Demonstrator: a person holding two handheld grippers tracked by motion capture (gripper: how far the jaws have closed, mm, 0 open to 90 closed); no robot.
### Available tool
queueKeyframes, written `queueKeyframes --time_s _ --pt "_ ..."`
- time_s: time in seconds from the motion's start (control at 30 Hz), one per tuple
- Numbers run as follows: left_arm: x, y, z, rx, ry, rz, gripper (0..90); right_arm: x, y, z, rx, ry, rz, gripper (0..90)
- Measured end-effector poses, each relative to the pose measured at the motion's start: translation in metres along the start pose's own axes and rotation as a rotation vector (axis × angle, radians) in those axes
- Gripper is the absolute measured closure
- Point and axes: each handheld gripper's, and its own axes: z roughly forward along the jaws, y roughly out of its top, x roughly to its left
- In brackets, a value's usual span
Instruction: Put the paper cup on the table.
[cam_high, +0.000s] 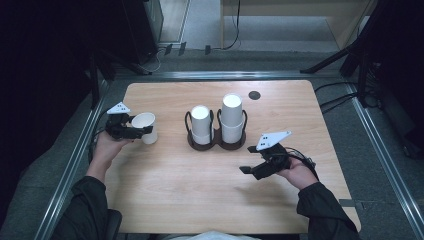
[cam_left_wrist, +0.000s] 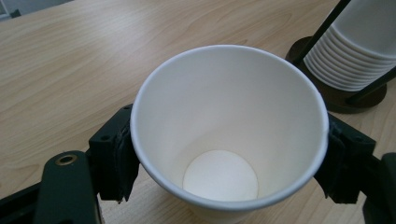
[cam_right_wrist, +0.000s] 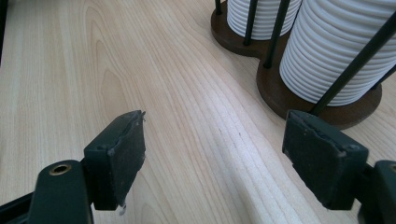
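A white paper cup (cam_high: 145, 123) (cam_left_wrist: 224, 116) stands mouth up at the table's left side, empty inside. My left gripper (cam_high: 141, 131) (cam_left_wrist: 224, 161) is shut on it, one black pad against each side below the rim. I cannot tell whether the cup's base touches the wood. My right gripper (cam_high: 250, 167) (cam_right_wrist: 215, 158) hovers open over bare wood at front right, nothing between its jaws, pointing toward the cup holder. Two stacks of white cups, the shorter stack (cam_high: 202, 125) (cam_right_wrist: 264, 16) and the taller stack (cam_high: 232, 117) (cam_right_wrist: 327, 51) (cam_left_wrist: 359, 46), stand in a dark round-based holder (cam_high: 216, 145) (cam_right_wrist: 275, 91) at the table's middle.
The wooden table (cam_high: 200, 200) has a small black round cap (cam_high: 254, 95) set in near its far edge. Thin black rods (cam_right_wrist: 359, 60) rise around each stack. Metal rails (cam_high: 70, 165) run along both sides of the table, with grey floor beyond.
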Motion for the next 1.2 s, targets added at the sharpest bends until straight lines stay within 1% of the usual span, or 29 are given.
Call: queueKeyframes --time_s 0.13,0.2,0.23,0.27,0.3,0.4,0.6,0.77,0.93,1.2 --pt "0.0035 -0.0015 0.0015 0.004 0.001 -0.016 20.9 -0.0014 -0.0018 -0.0023 -0.005 -0.003 0.010 21.4" --pt "0.0029 -0.0021 0.0025 0.018 0.007 -0.007 20.8 -0.0016 -0.0024 -0.0031 -0.005 -0.007 0.014 21.4" --pt "0.0022 -0.0022 0.0030 0.018 0.003 -0.005 20.7 -0.0017 -0.0026 -0.0034 -0.005 -0.008 0.014 21.4" --pt "0.0011 -0.0023 0.0030 0.020 0.010 0.006 22.9 -0.0018 -0.0026 -0.0036 -0.005 -0.009 0.013 21.4" --pt "0.0008 -0.0022 0.0031 0.022 0.008 0.011 22.6 -0.0021 -0.0025 -0.0038 -0.008 -0.008 0.013 21.4" --pt "0.0001 -0.0026 0.0036 0.020 -0.009 0.011 22.5 -0.0028 -0.0024 -0.0042 -0.011 -0.010 0.015 21.4" --pt "-0.0008 -0.0029 0.0038 0.019 -0.015 0.011 22.1 -0.0030 -0.0026 -0.0047 -0.012 -0.012 0.011 21.4" --pt "0.0000 -0.0034 0.0029 0.018 -0.032 0.000 20.9 -0.0027 -0.0021 -0.0058 -0.016 -0.012 0.014 21.4" --pt "0.0003 -0.0029 0.0015 0.003 -0.042 -0.023 13.1 -0.0030 -0.0018 -0.0059 -0.016 -0.015 0.008 21.4" --pt "0.0011 -0.0043 -0.0003 0.012 -0.051 -0.039 11.1 -0.0027 -0.0008 -0.0052 -0.013 -0.015 0.003 21.4"
